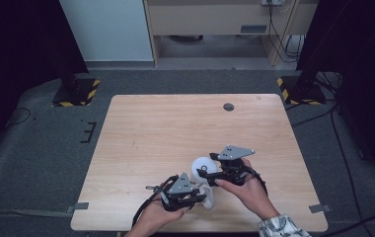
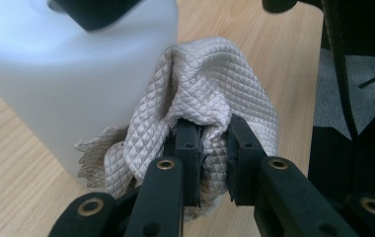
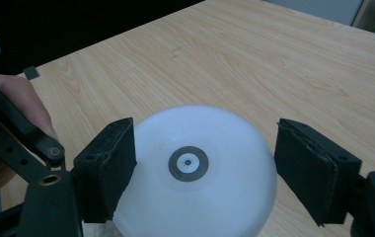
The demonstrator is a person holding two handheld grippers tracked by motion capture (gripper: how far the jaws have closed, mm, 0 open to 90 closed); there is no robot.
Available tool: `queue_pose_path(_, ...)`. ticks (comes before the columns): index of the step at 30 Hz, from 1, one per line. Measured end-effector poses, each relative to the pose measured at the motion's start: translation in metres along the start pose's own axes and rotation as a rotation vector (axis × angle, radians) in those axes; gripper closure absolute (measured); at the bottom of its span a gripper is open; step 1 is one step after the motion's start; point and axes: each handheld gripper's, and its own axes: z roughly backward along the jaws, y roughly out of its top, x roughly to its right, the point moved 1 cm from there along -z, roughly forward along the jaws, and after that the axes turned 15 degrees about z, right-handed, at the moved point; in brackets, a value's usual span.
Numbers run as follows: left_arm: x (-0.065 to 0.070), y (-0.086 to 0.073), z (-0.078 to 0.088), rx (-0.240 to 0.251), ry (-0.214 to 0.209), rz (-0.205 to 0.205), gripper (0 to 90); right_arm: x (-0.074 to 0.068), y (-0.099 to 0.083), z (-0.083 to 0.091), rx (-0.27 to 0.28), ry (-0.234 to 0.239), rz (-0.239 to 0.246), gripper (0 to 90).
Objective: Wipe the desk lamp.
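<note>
up close, my left gripper has its jaws pinched narrow on a fold of the quilted beige cloth, and the cloth bunches up above the pads and presses against the side of the white bottle. from the high view i see that same gripper near the front edge of the wooden table, with the cloth hanging pale beside it.

my right gripper has its jaws spread wide around the bottle; the left pad touches the bottle's wall, while the right pad looks just clear of it, so i cannot tell whether this counts as a firm hold. in the high view the right gripper sits at the bottle, a little farther back than the left one.

the bottle is opaque white plastic, so i cannot tell whether anything is in it. its round end with a small grey disc at the centre faces my right gripper's camera, so its long axis runs roughly along that gripper's line of sight. i cannot tell whether it rests on the table or is lifted clear.

a small dark round grommet sits in the tabletop near the far edge.
</note>
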Motion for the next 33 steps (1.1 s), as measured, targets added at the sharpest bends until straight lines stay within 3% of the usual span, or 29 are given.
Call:
queue_pose_path(16, -0.002, -0.006, -0.006, -0.028, 0.006, 0.0, 77.8, 0.0, 0.0, 0.0, 0.001, 0.006, 0.001, 24.6)
queue_pose_path(27, 0.003, 0.007, 0.013, 0.038, -0.007, -0.004, 77.7, 0.0, 0.0, 0.0, 0.0, 0.001, -0.001, 24.7)
queue_pose_path(33, 0.0, 0.009, 0.018, 0.041, -0.002, -0.01, 77.7, 0.001, 0.0, 0.0, 0.002, 0.003, -0.002, 24.7)
